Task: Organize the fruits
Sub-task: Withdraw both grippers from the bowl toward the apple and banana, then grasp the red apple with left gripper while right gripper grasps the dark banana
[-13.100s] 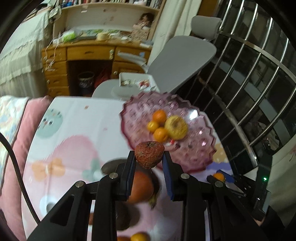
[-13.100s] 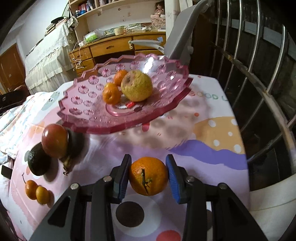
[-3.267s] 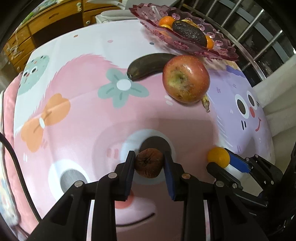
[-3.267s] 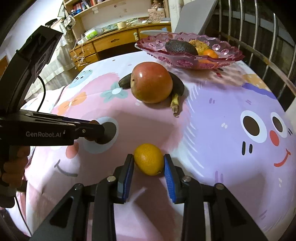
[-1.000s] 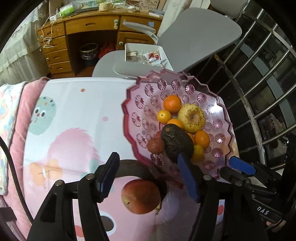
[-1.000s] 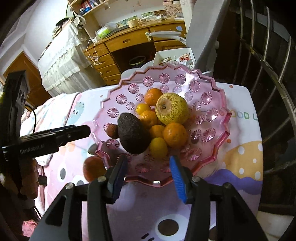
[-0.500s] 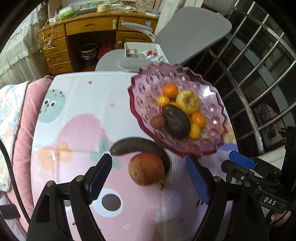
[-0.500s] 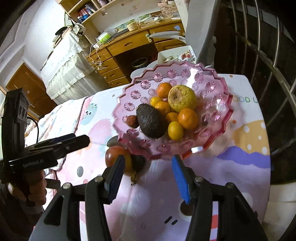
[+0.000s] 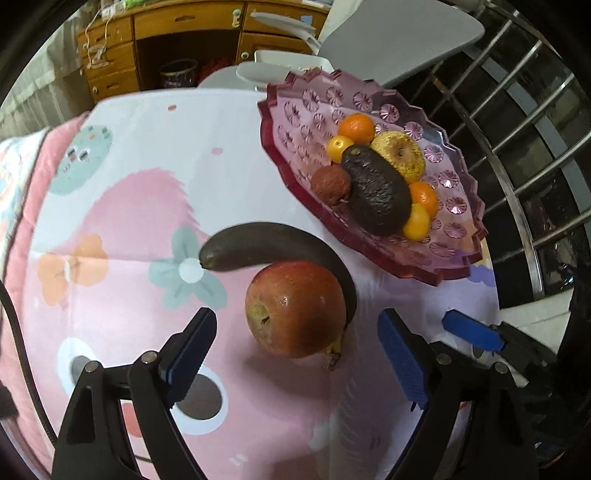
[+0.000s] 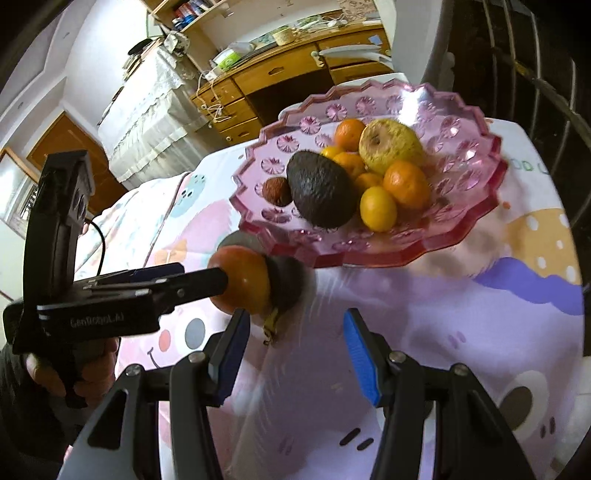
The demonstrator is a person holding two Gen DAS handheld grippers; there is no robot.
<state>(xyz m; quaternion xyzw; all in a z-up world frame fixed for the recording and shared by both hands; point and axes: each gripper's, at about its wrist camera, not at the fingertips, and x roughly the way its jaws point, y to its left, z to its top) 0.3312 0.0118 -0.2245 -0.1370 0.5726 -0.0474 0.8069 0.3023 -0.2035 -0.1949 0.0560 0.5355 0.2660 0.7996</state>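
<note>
A red apple (image 9: 295, 308) lies on the patterned tablecloth against a dark overripe banana (image 9: 273, 245). My left gripper (image 9: 295, 354) is open, its jaws wide on either side of the apple's near half, not touching it. A pink glass dish (image 9: 454, 258) beyond holds an avocado (image 9: 376, 192), a yellow pear, a brown fruit and several oranges. In the right wrist view the apple (image 10: 245, 282) shows with the left gripper beside it, the dish (image 10: 476, 229) behind. My right gripper (image 10: 293, 349) is open and empty, low over the cloth in front of the dish.
The round table's cloth (image 9: 122, 206) has cartoon prints. A grey chair (image 9: 399, 37) and a wooden desk (image 9: 184, 33) stand behind the table. A metal railing (image 9: 524, 155) runs along the right side. The right gripper's blue pad (image 9: 472, 330) shows at the table's right edge.
Both grippers have dropped lower and closer to the table. My left gripper now straddles the apple. The right gripper has moved down in front of the dish.
</note>
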